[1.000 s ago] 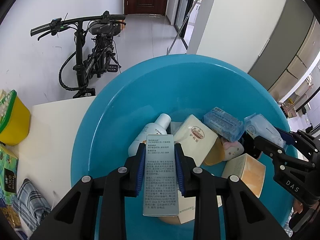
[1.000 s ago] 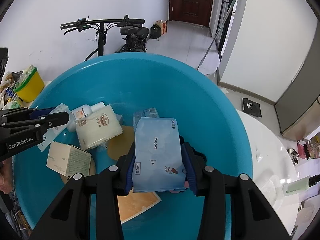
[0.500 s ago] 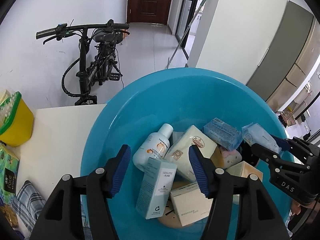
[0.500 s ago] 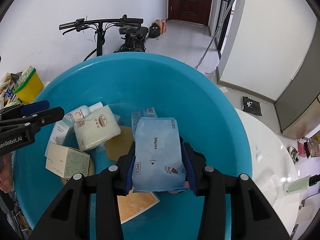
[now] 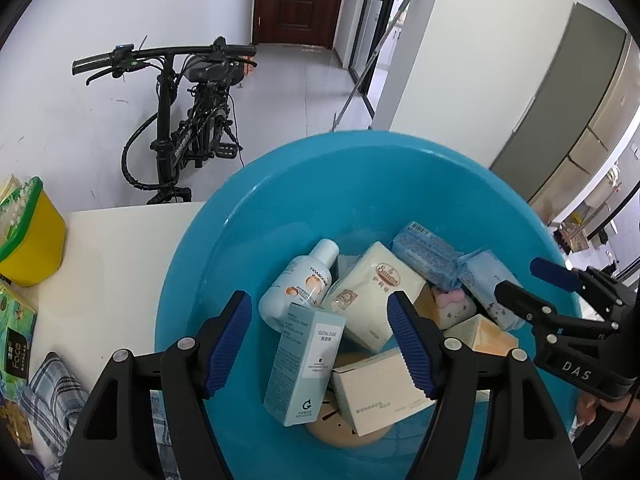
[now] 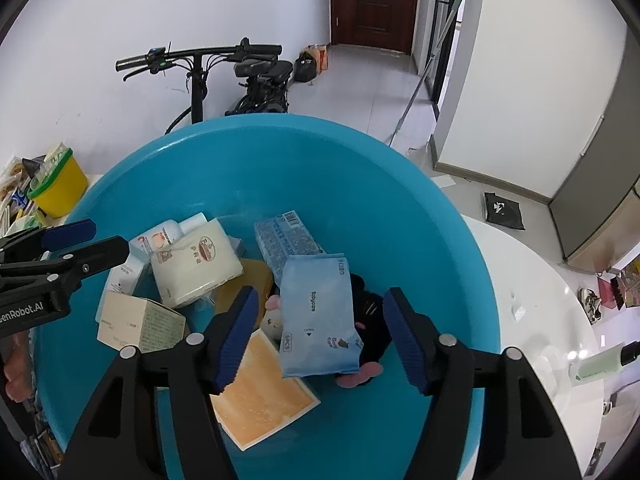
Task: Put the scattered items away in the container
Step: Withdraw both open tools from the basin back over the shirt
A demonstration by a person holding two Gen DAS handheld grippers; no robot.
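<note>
A big blue basin (image 5: 360,184) holds several items: a white bottle (image 5: 296,288), a cream pack (image 5: 372,296), boxes and a soft toy. My left gripper (image 5: 320,340) hovers over the basin's near side with its jaws opening. A teal box (image 5: 308,364) lies loose below them, touching neither pad. Over the basin's (image 6: 360,184) right side, my right gripper (image 6: 320,332) also has its jaws opening. A blue wipes pack (image 6: 320,312) rests tilted on the pile between the pads, clear of both. Each gripper shows in the other's view: the right gripper (image 5: 520,280) and the left gripper (image 6: 100,238).
The basin stands on a white table (image 5: 112,264). A yellow bin (image 5: 28,240), a green tissue pack (image 5: 16,344) and a checked cloth (image 5: 52,392) lie at the left. A green bottle (image 6: 600,364) lies on the table at the right. Behind, a bicycle (image 5: 188,120) leans on the wall.
The left gripper opened and the teal box dropped into the basin. The right gripper then opened off the blue wipes pack, which settled onto the pile.
</note>
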